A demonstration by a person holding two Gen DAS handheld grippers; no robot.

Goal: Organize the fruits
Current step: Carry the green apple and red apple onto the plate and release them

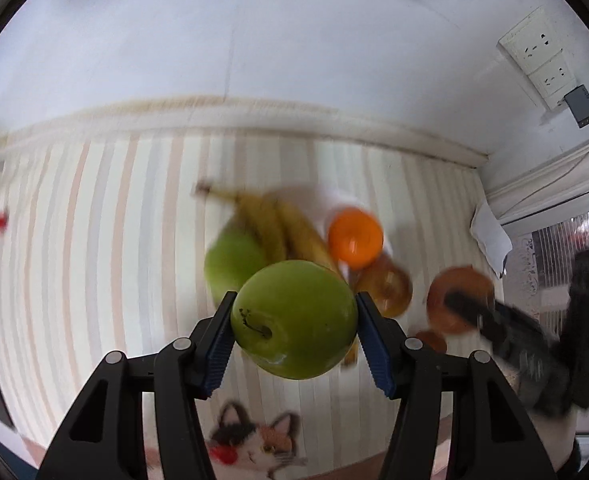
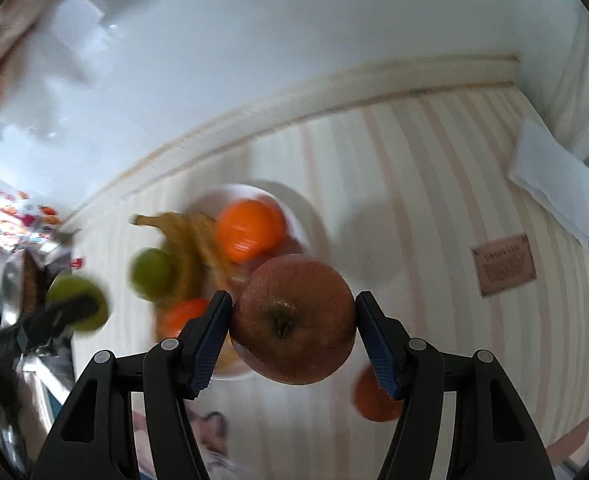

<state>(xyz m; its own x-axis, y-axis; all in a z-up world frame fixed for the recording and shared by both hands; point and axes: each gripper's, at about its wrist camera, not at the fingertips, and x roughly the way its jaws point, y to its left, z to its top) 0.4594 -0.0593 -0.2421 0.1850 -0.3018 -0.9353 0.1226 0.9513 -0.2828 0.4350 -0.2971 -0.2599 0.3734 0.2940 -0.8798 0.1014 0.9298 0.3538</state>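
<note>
My left gripper is shut on a green apple and holds it above the striped tablecloth. My right gripper is shut on a red apple; it also shows in the left wrist view. Beyond them a white plate holds bananas, an orange and a second green apple. A second orange lies at the plate's near side. The left gripper with its green apple shows in the right wrist view.
Another orange fruit lies on the cloth behind the right finger. A folded white napkin lies at the far right. A brown label is on the cloth. A wall socket with a charger is on the back wall.
</note>
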